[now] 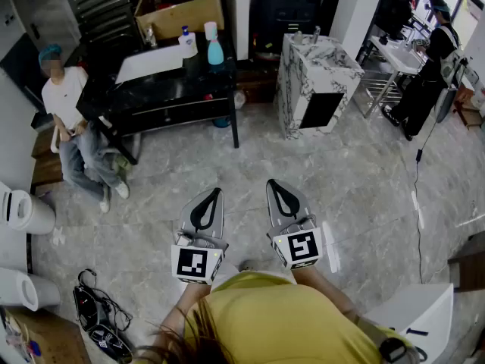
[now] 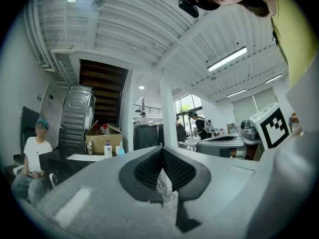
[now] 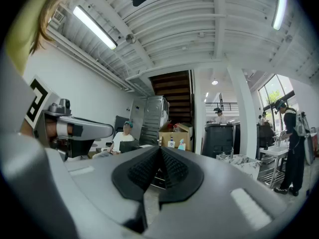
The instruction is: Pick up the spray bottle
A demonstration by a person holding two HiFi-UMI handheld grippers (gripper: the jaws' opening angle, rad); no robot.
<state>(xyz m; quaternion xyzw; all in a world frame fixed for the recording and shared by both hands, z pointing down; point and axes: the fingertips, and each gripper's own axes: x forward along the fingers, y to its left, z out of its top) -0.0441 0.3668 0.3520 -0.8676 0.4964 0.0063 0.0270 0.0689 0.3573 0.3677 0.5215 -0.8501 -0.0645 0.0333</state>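
Task was not started: the grey left gripper (image 1: 214,194) and right gripper (image 1: 273,183) had jaws pressed together, empty, near the person, while the light-blue plastic spray bottle (image 1: 215,51) stood far off on the black table (image 1: 170,91), reach and grasp remaining.

Ceiling strip lights (image 3: 94,28) shine bright; fisheye edges bend, corners dark.

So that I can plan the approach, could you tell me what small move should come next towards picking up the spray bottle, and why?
Probably a step forward towards the black table, because the spray bottle stands on it, far ahead of both tools. The left tool and right tool are shut and empty, so opening one can likely wait until it is nearer.
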